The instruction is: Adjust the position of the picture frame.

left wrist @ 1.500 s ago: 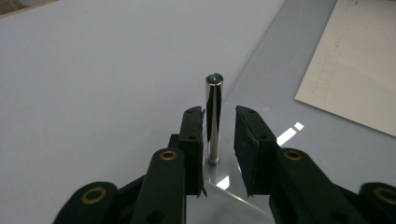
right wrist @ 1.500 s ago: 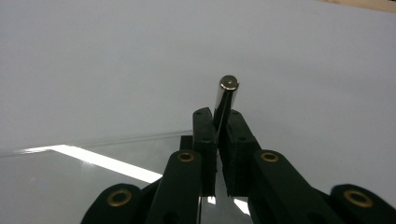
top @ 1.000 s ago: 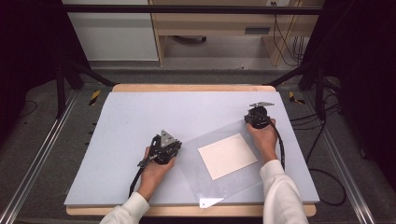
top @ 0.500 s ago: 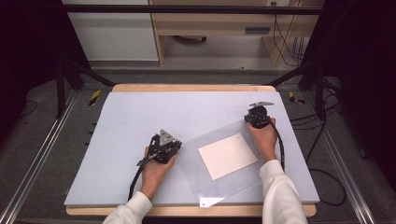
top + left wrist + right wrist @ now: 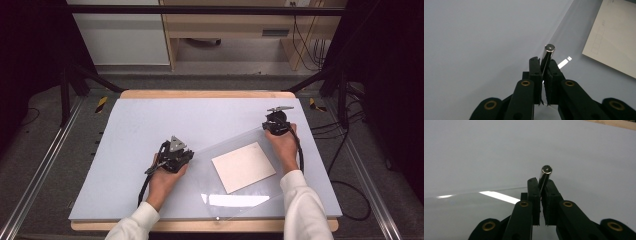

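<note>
A clear plastic sheet [image 5: 280, 195] lies on the pale blue table top [image 5: 150, 125], with a cream paper card [image 5: 243, 166] on it. My left gripper [image 5: 189, 152] rests at the sheet's left edge, its jaws shut on a short shiny metal pin [image 5: 548, 53] that sticks out past the tips of the left gripper [image 5: 543, 61]. The card [image 5: 614, 42] lies to the right of them. My right gripper [image 5: 275, 120] stays at the sheet's far corner. In the right gripper view, the right gripper [image 5: 541, 182] is shut on a second metal pin [image 5: 545, 173], and the sheet [image 5: 474, 207] gleams at lower left.
A wooden rim [image 5: 205, 94] borders the table's far edge. Metal rails [image 5: 45, 165] run along both sides. Cables [image 5: 350, 190] lie on the floor to the right, and a cabinet [image 5: 230, 30] stands beyond the table.
</note>
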`<state>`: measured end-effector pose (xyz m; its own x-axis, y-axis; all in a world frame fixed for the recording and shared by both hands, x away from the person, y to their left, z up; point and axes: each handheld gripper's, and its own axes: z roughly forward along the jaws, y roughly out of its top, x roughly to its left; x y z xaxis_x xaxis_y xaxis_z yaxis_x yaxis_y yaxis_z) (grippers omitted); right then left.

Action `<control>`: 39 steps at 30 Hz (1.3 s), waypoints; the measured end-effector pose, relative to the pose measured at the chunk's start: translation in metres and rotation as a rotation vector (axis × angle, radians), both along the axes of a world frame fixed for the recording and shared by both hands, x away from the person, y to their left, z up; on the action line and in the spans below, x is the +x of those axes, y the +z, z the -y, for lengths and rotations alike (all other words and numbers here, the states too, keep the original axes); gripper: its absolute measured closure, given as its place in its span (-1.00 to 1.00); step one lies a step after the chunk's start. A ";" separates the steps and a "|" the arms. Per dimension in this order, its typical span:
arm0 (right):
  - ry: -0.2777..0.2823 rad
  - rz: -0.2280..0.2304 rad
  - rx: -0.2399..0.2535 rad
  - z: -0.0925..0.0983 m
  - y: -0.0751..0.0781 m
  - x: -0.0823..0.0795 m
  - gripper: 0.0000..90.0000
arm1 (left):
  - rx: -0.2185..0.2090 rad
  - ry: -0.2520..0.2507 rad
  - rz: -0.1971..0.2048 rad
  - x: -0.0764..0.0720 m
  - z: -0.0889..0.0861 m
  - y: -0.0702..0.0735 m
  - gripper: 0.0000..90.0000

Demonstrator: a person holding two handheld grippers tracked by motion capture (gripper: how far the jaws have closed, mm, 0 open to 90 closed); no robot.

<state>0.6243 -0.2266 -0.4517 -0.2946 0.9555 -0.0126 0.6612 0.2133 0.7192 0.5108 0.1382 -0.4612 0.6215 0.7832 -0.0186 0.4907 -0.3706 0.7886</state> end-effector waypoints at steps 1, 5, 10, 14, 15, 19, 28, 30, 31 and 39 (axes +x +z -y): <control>0.007 -0.006 -0.005 0.000 0.003 0.000 0.91 | -0.007 0.000 0.001 0.000 -0.001 0.002 0.87; 0.018 -0.009 -0.013 -0.004 0.016 -0.002 0.91 | 0.019 -0.005 0.016 -0.003 -0.005 0.014 0.87; 0.023 0.004 -0.014 -0.011 0.034 -0.007 0.91 | 0.040 0.000 0.040 -0.005 -0.012 0.031 0.86; 0.039 0.018 -0.021 -0.019 0.050 -0.012 0.91 | 0.041 0.003 0.054 -0.006 -0.024 0.045 0.86; 0.050 0.024 -0.028 -0.025 0.058 -0.015 0.91 | 0.048 0.007 0.064 -0.005 -0.032 0.053 0.86; 0.065 0.032 -0.034 -0.035 0.068 -0.019 0.91 | 0.056 0.013 0.070 -0.002 -0.046 0.064 0.87; 0.116 0.048 -0.060 -0.069 0.086 -0.031 0.91 | 0.066 0.039 0.067 0.009 -0.085 0.082 0.87; 0.118 0.050 -0.064 -0.072 0.087 -0.035 0.91 | 0.070 0.036 0.065 0.012 -0.089 0.083 0.87; 0.118 0.046 -0.063 -0.073 0.086 -0.036 0.91 | 0.074 0.028 0.061 0.013 -0.090 0.083 0.87; 0.097 0.021 -0.068 -0.071 0.076 -0.047 0.91 | 0.069 0.014 0.044 0.025 -0.089 0.077 0.87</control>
